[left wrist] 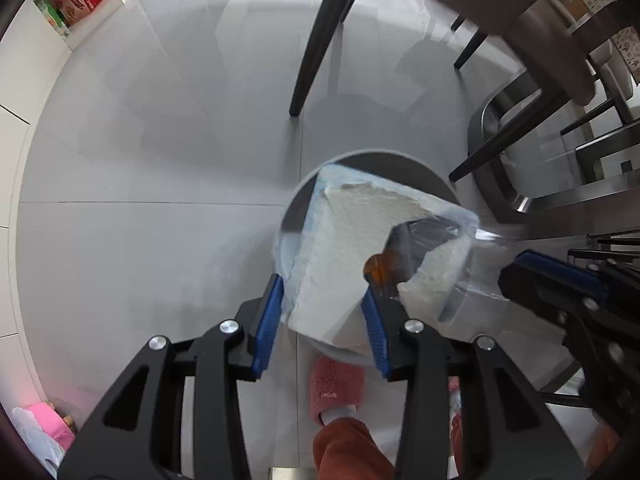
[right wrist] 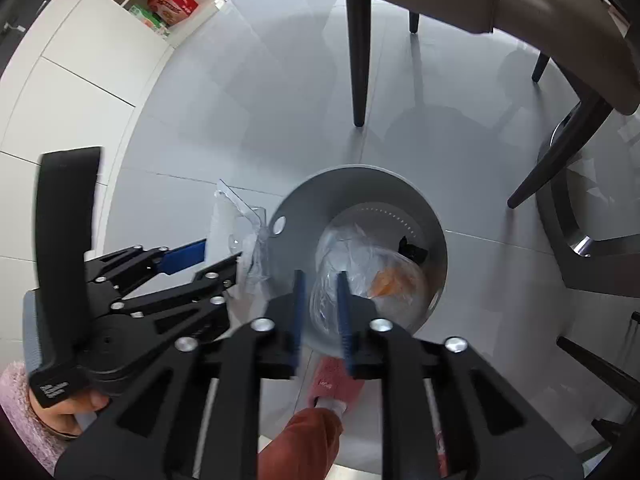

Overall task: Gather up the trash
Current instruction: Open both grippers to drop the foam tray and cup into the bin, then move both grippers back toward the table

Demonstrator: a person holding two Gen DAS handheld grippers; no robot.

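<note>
The left tongs (left wrist: 326, 316) grip a clear bag of white tissue (left wrist: 352, 248) over the grey bin (right wrist: 360, 200). The right tongs (right wrist: 322, 312), at the bin's 6 o'clock rim, stand parted and grip nothing.

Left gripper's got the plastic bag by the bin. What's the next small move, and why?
Probably shift the left gripper a little toward the bin's centre, then open it. In the right wrist view the bag it holds hangs at the rim, partly outside, so releasing now risks dropping it on the floor. The right gripper is over the bin, holding nothing.

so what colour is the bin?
Grey bin, inside and out; clearest in the right wrist view.
</note>
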